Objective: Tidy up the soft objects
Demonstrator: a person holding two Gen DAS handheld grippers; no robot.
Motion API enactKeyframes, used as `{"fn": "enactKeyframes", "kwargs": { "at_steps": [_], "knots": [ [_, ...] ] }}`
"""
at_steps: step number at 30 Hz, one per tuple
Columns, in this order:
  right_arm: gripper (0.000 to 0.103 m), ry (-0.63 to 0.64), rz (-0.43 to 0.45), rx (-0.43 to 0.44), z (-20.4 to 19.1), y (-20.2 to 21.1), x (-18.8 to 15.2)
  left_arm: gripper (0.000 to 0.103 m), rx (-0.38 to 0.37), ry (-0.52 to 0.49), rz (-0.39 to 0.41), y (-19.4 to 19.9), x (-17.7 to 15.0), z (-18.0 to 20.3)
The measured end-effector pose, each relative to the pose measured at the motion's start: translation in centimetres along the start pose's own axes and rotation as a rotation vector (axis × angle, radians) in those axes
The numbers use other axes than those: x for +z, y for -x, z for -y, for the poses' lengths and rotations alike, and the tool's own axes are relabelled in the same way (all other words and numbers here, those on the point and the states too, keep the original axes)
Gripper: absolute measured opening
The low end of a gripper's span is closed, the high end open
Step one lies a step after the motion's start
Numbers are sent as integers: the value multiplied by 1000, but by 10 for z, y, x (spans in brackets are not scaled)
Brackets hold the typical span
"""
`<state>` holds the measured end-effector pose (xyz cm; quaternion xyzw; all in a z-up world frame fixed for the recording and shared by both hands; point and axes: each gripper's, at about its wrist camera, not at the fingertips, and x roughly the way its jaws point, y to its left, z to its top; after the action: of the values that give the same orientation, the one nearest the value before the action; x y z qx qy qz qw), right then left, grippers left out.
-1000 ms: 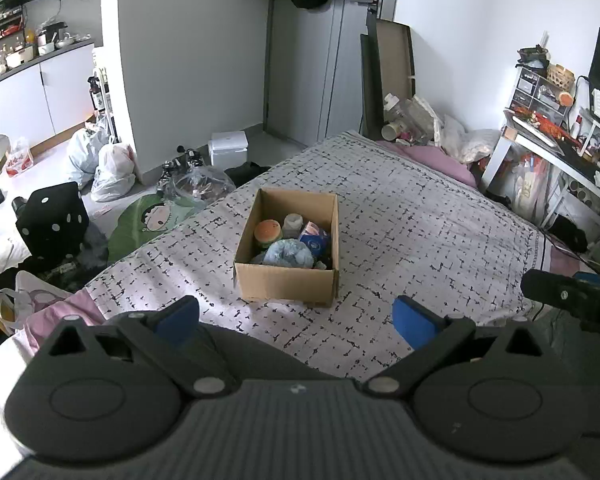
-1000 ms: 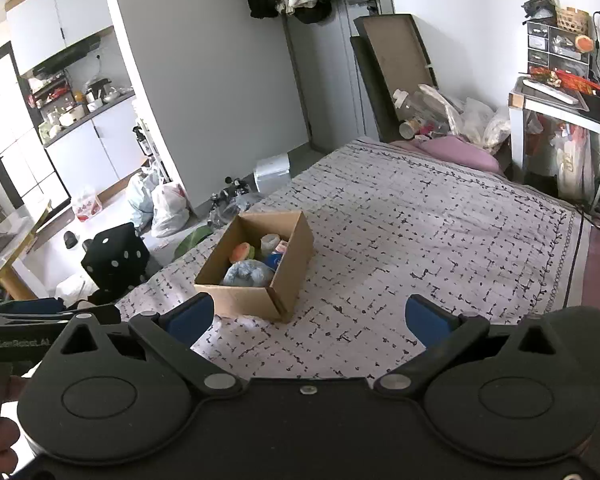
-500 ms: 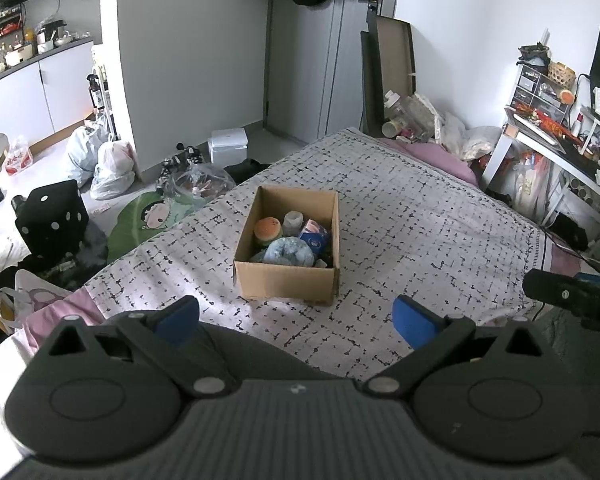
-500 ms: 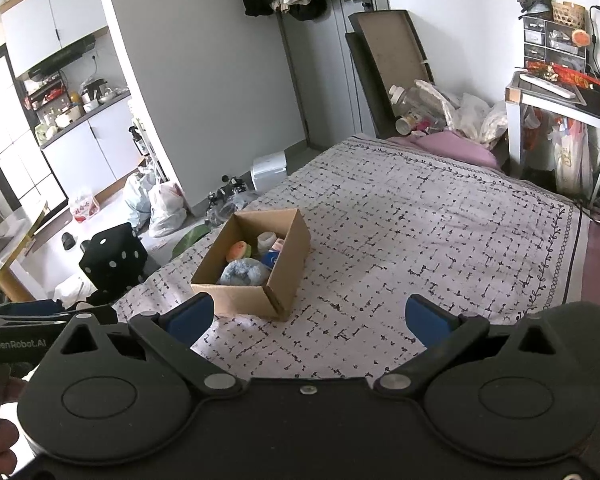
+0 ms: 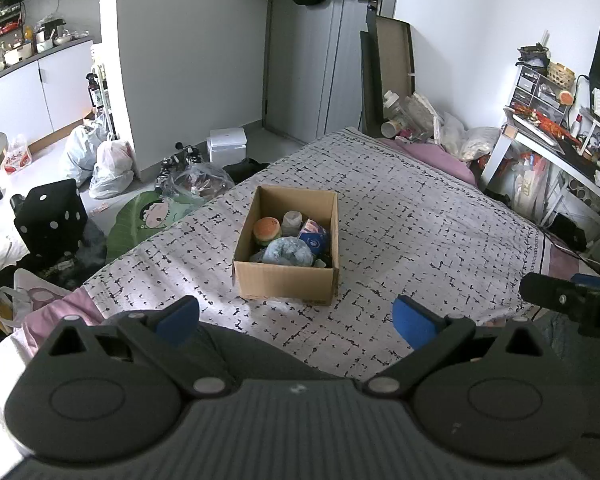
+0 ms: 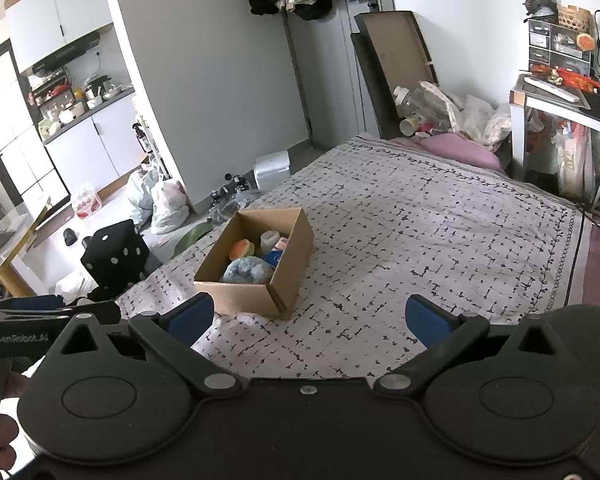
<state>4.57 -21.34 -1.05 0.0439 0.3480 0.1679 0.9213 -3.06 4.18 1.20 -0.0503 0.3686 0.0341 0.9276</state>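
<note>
Box [image 5: 286,258] mid-frame on bed [image 5: 420,216], soft toys inside. My left claw [image 5: 296,318] and right claw [image 6: 308,320] gape wide, empty. Packed or awaiting unpacking, I can't tell.

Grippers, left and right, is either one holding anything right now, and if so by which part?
Nothing is held. The left gripper and the right gripper both stand open and empty above the bedspread, short of the cardboard box.

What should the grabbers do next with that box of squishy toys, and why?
Hard to say: the burger-shaped squishy toy and pale blue fluffy ball lie inside the brown cardboard box on the bed, both grippers open and empty. That fits toys packed or waiting to come out, so probably just hold above the box.
</note>
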Motion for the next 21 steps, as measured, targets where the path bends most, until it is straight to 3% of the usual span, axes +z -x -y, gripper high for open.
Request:
{"fn": "enactKeyframes", "kwargs": {
  "at_steps": [21],
  "knots": [
    [103,11,-12,6,-2,-4,-1,102,-2,17,-14,-3,-5,-2]
  ]
}}
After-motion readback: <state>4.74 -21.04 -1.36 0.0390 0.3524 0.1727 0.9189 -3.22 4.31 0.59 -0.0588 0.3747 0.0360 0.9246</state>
